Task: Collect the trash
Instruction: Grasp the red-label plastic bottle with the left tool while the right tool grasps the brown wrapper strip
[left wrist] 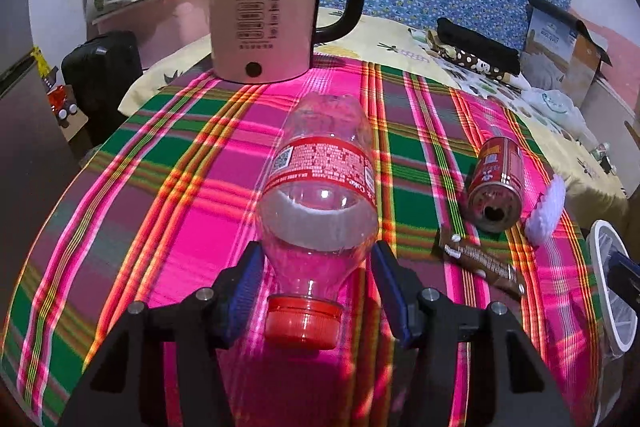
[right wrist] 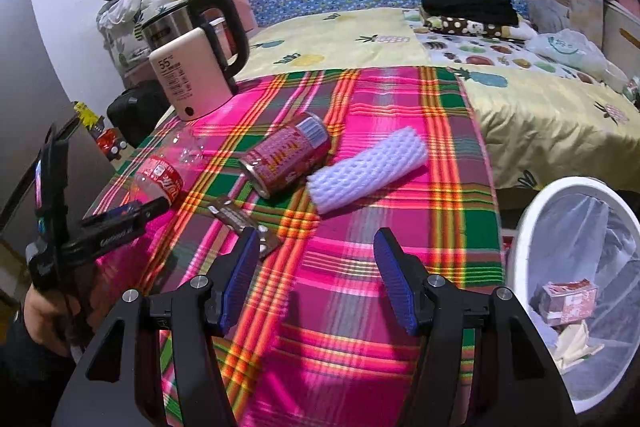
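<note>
Blue pads, left fingers (left wrist: 316, 291): closed against the shoulder of a clear plastic bottle (left wrist: 320, 187) – one pad on each side, just above its red cap (left wrist: 304, 321).
Bottle: lies on its side on the plaid cloth (left wrist: 160, 187), cap toward the camera, base toward the kettle; a red label rings its middle, and it looks empty.
Right fingers (right wrist: 316, 279): spread wide with nothing between them – only plaid cloth shows in the gap.
Left gripper seen from the right wrist (right wrist: 120, 219): comes in from the left edge, its tip at the bottle.
Brown wrapper (left wrist: 480, 263): flat on the cloth just right of the bottle, near the can's open end.
Red can (left wrist: 496, 183): on its side, mouth toward the camera, beside the wrapper.
White foam net (right wrist: 368, 167): rolled tube lying just right of the can, touching or nearly touching it.
Pink kettle (left wrist: 264, 23): upright at the far end of the cloth, black handle to the right, well beyond the bottle.
Bin (right wrist: 520, 239): white, lined with a clear bag, off the right edge of the cloth; a small red carton and paper scraps lie inside.
Bed (right wrist: 520, 107): yellow fruit-print cover under and beyond the cloth.
</note>
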